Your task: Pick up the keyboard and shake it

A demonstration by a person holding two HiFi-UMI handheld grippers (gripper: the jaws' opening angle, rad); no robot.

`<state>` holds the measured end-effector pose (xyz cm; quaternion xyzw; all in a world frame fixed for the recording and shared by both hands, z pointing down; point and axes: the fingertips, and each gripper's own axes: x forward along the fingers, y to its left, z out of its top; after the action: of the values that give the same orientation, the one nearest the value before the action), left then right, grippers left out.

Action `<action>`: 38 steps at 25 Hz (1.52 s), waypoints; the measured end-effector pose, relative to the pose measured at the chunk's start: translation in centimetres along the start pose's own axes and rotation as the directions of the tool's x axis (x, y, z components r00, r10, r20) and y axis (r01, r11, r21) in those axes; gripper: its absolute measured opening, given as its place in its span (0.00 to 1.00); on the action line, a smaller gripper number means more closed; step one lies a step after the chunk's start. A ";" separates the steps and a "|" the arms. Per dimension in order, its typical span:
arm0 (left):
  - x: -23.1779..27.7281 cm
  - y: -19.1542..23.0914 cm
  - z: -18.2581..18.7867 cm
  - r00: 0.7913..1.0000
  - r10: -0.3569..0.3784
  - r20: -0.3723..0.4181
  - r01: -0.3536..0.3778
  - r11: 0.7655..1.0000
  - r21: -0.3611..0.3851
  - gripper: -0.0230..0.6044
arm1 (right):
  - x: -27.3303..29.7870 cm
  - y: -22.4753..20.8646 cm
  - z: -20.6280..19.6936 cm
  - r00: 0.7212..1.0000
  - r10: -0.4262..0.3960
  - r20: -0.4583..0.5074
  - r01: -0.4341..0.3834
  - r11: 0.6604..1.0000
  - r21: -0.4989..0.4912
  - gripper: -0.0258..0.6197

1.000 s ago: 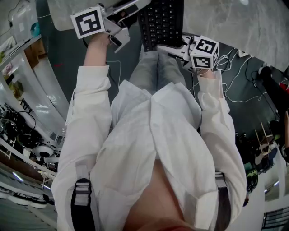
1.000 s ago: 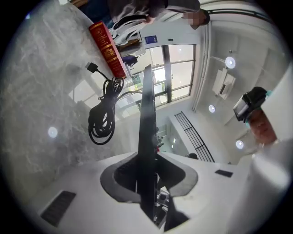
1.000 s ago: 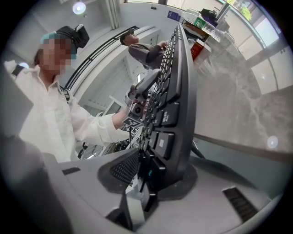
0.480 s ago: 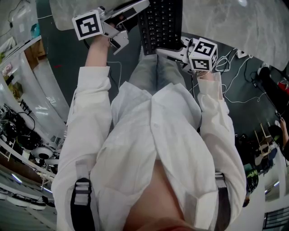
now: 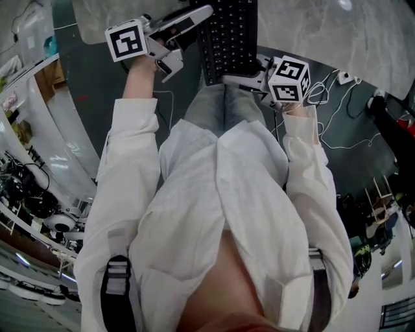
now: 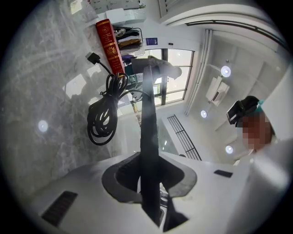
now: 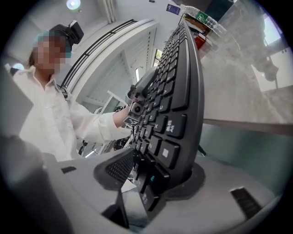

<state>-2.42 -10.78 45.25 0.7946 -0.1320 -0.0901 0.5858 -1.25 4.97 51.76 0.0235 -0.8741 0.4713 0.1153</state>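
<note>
Marbled table (image 5: pixel 324 26), keyboard (image 5: pixel 228 39) in left gripper (image 5: pixel 202 14)

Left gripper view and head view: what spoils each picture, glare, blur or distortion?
Left gripper view: fisheye bends straight lines, corners are black, lamps glare, the near keyboard edge is soft. Head view: curved too, but evenly lit.

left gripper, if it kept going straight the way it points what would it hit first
The keyboard: it stands edge-on between the jaws of the left gripper, which have just been closing on it, and runs straight ahead. What lies past its far end is unclear.
</note>
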 end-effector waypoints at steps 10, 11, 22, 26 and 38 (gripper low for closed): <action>-0.1 -1.1 0.6 0.999 -0.039 0.001 0.039 0.999 0.017 0.18 | -0.2 0.3 0.8 1.000 -0.005 -0.021 0.005 1.000 -0.023 0.38; -0.1 -1.1 0.6 0.999 -0.045 0.003 0.045 0.999 0.015 0.18 | -0.3 0.4 0.8 1.000 0.000 -0.021 -0.001 1.000 -0.020 0.38; -0.3 -3.1 0.9 0.996 -0.091 0.001 0.090 0.995 0.049 0.19 | -1.7 0.8 0.6 0.998 -0.021 -0.058 0.019 0.999 -0.035 0.43; -0.5 -4.1 1.0 0.995 -0.104 -0.002 0.104 0.993 0.050 0.19 | -2.7 1.3 1.3 0.998 -0.041 -0.042 0.039 0.998 -0.042 0.43; 0.5 -4.2 1.6 0.994 -0.101 -0.035 0.104 0.990 0.094 0.19 | -5.9 -0.6 9.0 0.988 -0.079 0.130 0.088 0.994 -0.065 0.43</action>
<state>-1.95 -11.23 40.75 0.8288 -0.0864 -0.1015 0.5435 2.94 -3.22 46.15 0.0860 -0.8940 0.4324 0.0800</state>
